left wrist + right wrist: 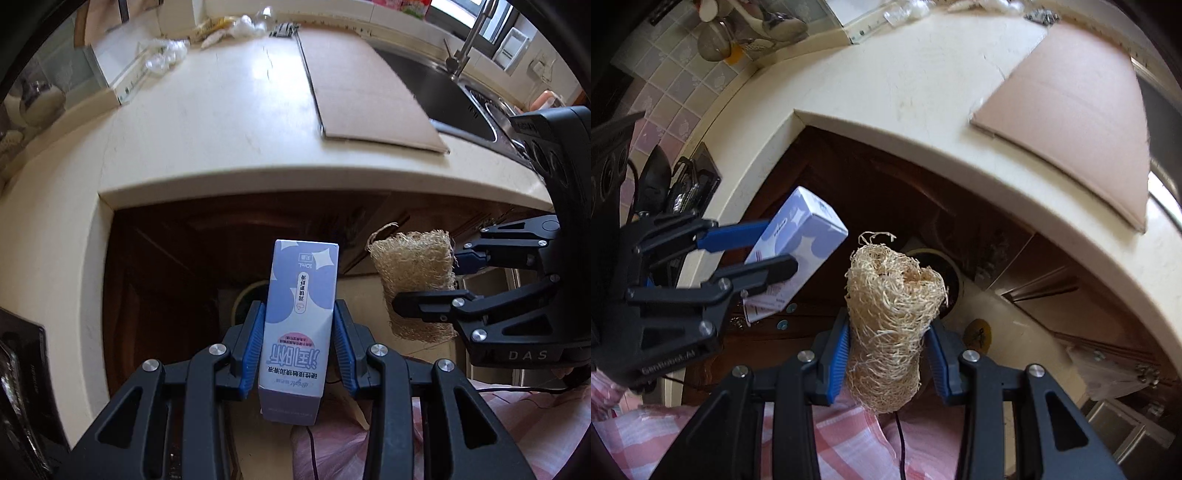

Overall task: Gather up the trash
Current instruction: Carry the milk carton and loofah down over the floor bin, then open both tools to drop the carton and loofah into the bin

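My left gripper (299, 310) is shut on a small purple-and-white carton (303, 280), which stands upright between the blue pads. It hangs past the counter edge, over a round cream-rimmed bin (246, 295) on the floor. My right gripper (888, 326) is shut on a tan loofah sponge (894, 288), held over the same bin (960, 284). Each view shows the other hand. The right gripper (430, 280) with the loofah (410, 266) is just right of the carton. The left gripper (777, 245) with the carton (805, 232) is at the left.
A cream counter (207, 122) carries a flat cardboard sheet (369, 92) and crumpled plastic wrappers (166, 55) at the back. A steel sink (461, 96) with a tap lies to the right. Dark wooden cabinet doors (159, 266) stand below. Pink checked fabric (849, 435) lies under the grippers.
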{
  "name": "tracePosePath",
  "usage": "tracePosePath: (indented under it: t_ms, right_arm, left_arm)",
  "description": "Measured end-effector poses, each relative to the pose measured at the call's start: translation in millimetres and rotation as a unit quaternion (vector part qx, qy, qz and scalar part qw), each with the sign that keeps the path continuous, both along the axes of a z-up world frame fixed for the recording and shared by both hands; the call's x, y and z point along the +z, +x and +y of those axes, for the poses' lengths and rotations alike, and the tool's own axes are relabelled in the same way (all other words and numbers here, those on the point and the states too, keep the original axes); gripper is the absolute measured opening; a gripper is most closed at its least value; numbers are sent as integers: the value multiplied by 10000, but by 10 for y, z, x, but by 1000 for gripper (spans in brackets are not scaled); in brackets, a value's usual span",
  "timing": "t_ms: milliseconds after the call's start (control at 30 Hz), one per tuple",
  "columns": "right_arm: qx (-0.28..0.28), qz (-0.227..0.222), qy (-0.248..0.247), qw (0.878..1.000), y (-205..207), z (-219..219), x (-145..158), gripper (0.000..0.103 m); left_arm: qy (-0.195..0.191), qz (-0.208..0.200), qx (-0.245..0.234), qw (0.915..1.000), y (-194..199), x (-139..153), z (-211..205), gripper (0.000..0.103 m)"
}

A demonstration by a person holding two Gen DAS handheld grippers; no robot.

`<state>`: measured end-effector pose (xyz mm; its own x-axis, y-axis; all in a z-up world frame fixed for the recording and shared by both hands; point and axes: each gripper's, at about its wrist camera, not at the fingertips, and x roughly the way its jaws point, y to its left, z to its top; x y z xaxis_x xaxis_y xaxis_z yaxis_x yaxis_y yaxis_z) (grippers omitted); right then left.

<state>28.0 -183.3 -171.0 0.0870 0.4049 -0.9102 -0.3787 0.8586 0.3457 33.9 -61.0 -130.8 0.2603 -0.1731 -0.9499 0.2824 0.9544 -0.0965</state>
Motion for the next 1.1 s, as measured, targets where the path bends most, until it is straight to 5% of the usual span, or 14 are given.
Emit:
tracePosePath:
  t_ms: [433, 967, 1033, 1100]
  right_arm:
    - [-616, 551, 40, 9966, 91, -31, -1126, 39]
    - [-235, 995, -324, 9942, 392, 629, -2809, 45]
    - [-336, 856, -351, 9951, 421, 660, -2942, 48]
    - [-427, 731, -426, 9955, 446, 650, -3038, 49]
  left_arm:
    - [-241, 656, 705, 9951, 49, -1144, 222, 35]
    - [-144, 1079, 1493, 9828, 313, -2853, 615, 36]
    - [-59, 1054, 1492, 9832, 323, -3013, 553, 39]
    - [53, 1011, 1494, 9836, 305, -3145, 568, 56]
